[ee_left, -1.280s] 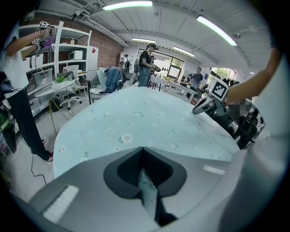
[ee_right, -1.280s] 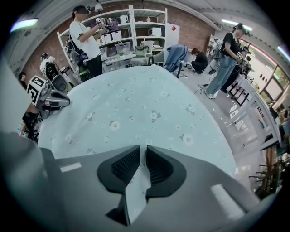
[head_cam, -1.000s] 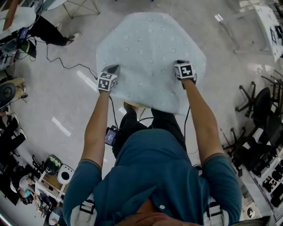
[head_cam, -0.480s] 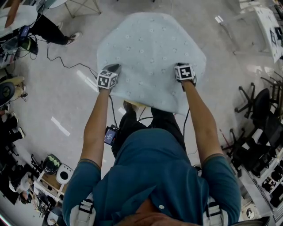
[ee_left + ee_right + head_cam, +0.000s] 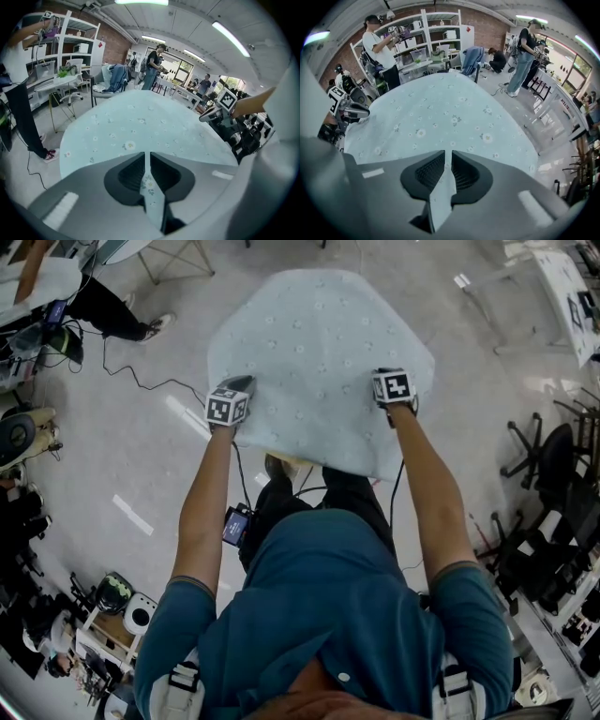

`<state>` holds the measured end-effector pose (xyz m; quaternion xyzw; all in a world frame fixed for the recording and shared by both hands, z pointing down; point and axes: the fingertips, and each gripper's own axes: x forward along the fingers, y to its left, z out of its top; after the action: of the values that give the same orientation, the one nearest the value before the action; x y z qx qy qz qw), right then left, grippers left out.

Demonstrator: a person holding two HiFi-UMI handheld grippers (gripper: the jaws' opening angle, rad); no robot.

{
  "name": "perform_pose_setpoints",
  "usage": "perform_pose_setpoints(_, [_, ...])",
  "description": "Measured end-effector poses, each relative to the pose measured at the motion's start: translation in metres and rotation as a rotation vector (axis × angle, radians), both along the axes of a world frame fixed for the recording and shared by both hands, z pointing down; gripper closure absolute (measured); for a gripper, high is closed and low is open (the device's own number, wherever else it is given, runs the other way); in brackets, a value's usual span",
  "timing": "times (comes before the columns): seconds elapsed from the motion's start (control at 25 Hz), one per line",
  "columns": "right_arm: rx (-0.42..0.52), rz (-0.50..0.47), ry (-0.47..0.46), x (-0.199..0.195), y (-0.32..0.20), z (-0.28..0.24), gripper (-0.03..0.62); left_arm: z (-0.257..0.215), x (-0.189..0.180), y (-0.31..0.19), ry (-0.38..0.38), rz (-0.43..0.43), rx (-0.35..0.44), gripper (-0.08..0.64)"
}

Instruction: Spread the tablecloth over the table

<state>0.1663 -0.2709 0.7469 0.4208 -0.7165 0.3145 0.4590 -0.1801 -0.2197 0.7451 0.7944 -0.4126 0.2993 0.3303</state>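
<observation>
1. A person in a teal shirt (image 5: 328, 615) stands with arms outstretched over a pale blue, flower-dotted tablecloth (image 5: 319, 334), a gripper in each hand at the cloth's near edge.
2. The left gripper (image 5: 236, 387) is pinched closed on the near-left hem. Its own view shows a strip of floral fabric sandwiched between the jaws, which are parted by little more than the cloth's thickness.
3. The right gripper (image 5: 388, 374) clamps the near-right hem the same way, with a fold of fabric trailing back from between its closed jaws.
4. The two grips sit well apart on the same edge, apparently to keep that edge taut and level so the sheet lies flat rather than bunching.
5. The cloth runs away from the person in one broad, smooth sheet, and its near margin droops below the grippers toward the person's legs.
6. The surface beneath is wholly covered. It is hard to tell whether the cloth rests on it or is held just above.
7. The spreading looks nearly done. What seems left is squaring the overhang and letting go.
8. Around the scene are a grey floor (image 5: 122, 456) crossed by a cable (image 5: 141, 381), and white shelving (image 5: 431, 33) with bystanders near it.
</observation>
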Motion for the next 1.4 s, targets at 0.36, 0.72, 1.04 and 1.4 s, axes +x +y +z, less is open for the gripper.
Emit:
perform_pose_setpoints(0.36, [0.267, 0.008, -0.167, -0.022, -0.017, -0.119, 0.538, -0.094, -0.001, -0.010, 0.034, 0.002, 0.229, 0.558])
perform_pose_setpoints(0.72, [0.585, -0.048, -0.324, -0.069, 0.001, -0.281, 0.539, -0.249, -0.006, -0.004, 0.124, 0.027, 0.565, 0.560])
perform_pose_setpoints(1.04, [0.835, -0.075, -0.312, -0.090, 0.052, -0.359, 0.543, -0.284, -0.045, 0.032, 0.106, -0.034, 0.718, 0.559])
perform_pose_setpoints(1.4, [0.986, -0.017, -0.348, -0.092, 0.119, -0.433, 0.549, -0.352, -0.064, 0.086, 0.087, -0.049, 0.888, 0.558])
